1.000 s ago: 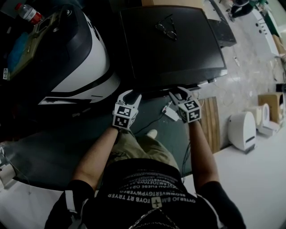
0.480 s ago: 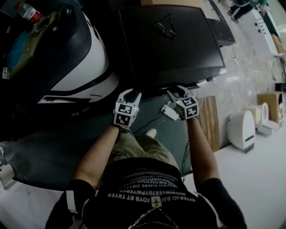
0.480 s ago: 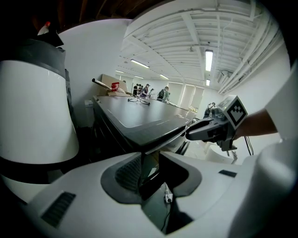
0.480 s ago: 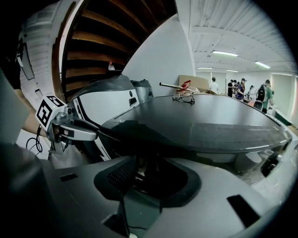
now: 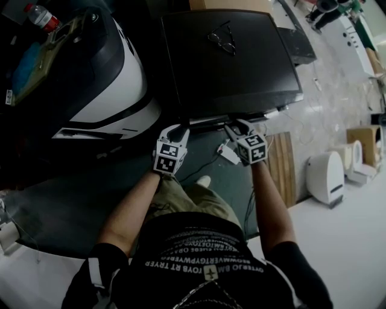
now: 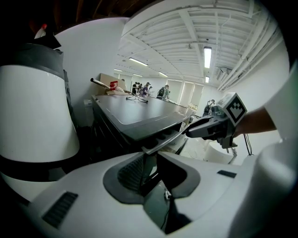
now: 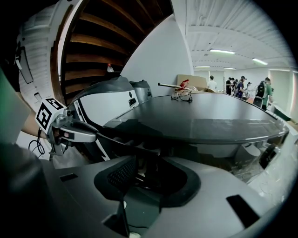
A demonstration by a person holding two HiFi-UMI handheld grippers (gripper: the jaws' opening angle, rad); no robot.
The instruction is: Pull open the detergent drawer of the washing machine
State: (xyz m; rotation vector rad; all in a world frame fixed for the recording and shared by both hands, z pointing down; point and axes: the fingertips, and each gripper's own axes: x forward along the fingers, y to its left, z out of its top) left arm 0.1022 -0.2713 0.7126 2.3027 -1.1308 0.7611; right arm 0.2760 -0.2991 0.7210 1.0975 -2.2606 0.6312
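The dark washing machine stands in front of me, seen from above in the head view. Along its front edge runs a thin dark strip, the drawer front. My left gripper is at the strip's left end and my right gripper at its right end. In the left gripper view the strip's edge lies between the left gripper's jaws, which have just been closing; a dark gap still shows beside it. The right gripper's jaws stand wide around the strip.
A white and black rounded machine stands close on the left, with a red-capped bottle on it. Glasses lie on the washing machine's top. A white plug and cable, a wooden board and a white appliance are on the floor at right.
Both grippers stay at the machine's front edge. The right gripper's marker cube has shifted very slightly toward the machine.
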